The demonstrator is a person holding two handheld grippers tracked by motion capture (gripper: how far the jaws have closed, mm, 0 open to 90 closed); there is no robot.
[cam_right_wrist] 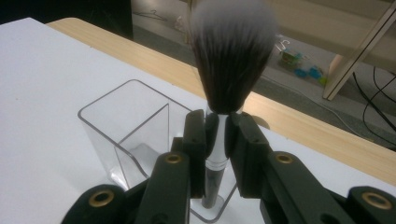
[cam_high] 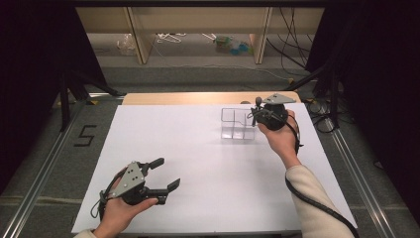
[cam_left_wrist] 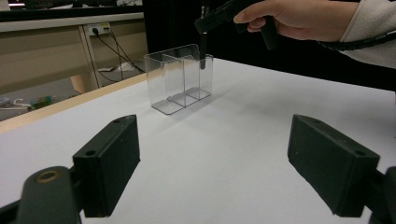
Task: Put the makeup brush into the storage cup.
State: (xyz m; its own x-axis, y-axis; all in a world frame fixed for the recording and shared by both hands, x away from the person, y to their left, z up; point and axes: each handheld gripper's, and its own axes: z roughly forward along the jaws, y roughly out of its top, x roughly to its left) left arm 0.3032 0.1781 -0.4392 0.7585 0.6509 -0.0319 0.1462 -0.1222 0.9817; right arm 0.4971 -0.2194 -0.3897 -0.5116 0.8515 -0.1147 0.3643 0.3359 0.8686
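Observation:
A clear plastic organizer (cam_high: 236, 124) with several compartments stands on the white table top, right of the middle. My right gripper (cam_high: 255, 115) hovers over its right end, shut on a makeup brush (cam_right_wrist: 231, 60) held upright, dark bristles up. The jaws clamp the silver ferrule, and the black handle (cam_left_wrist: 203, 51) dips into the end compartment of the organizer (cam_right_wrist: 126, 126). My left gripper (cam_high: 168, 173) rests low at the front left, open, with nothing between its jaws. From the left gripper view, the organizer (cam_left_wrist: 180, 77) lies straight ahead beyond my left gripper (cam_left_wrist: 212, 163).
A white sheet (cam_high: 198, 163) covers the table, with a wooden strip (cam_high: 198, 97) along the far edge. Beyond it are a floor with cables, wooden shelf legs (cam_high: 138, 34) and small clutter. Dark curtains flank both sides.

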